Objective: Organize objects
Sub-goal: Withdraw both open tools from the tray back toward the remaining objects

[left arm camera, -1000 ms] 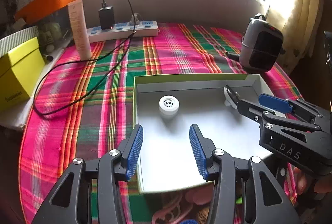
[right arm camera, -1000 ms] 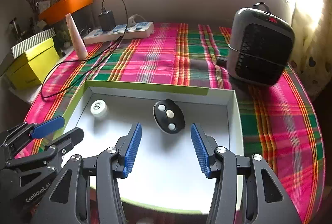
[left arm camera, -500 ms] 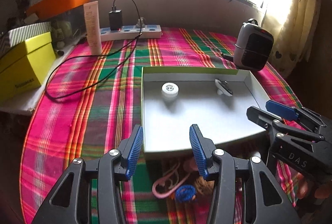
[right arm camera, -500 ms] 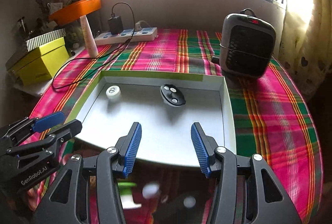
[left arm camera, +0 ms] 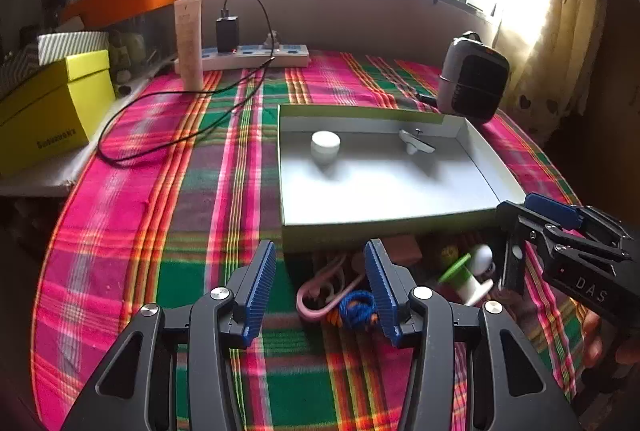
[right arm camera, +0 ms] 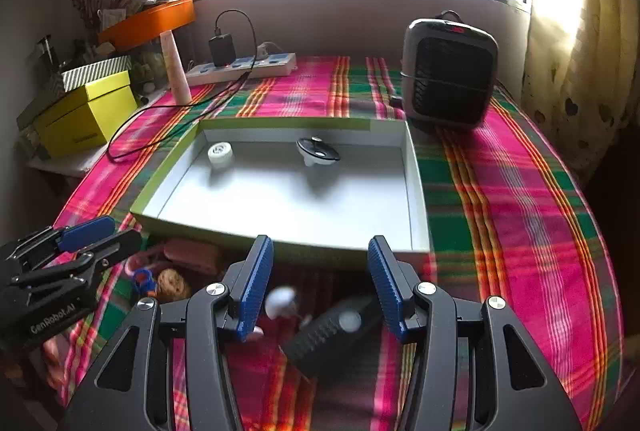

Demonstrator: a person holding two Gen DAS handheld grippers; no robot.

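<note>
Left hand-held gripper (left arm camera: 320,283): jaws spread wide, nothing between them, hovering over the worktop just in front of the tray's near wall.
Right hand-held gripper (right arm camera: 320,279): jaws also wide apart and empty, hovering above the loose items near the tray's near edge.
Tray (right arm camera: 280,249): shallow box with green outer walls and white inside, lying on the plaid cloth (left arm camera: 192,191) in the middle of the worktop.
White round cap (left arm camera: 325,145): inside the tray, towards its far left corner.
Dark oval piece (right arm camera: 318,150): inside the tray near the far wall, well apart from the cap.
Loose pile: just beside the tray's near wall, outside it; a pink loop (left arm camera: 320,295), a blue and orange cord knot (left arm camera: 356,311), a green and white spool (left arm camera: 466,273) and a black ribbed object (right arm camera: 332,327), the last blurred.
Heater (right arm camera: 448,71): grey and black, standing upright behind the tray's far right corner.
Power strip (left arm camera: 256,57): along the far edge, a black charger plugged in.
Yellow box (left arm camera: 52,111): at the left, off the cloth.
</note>
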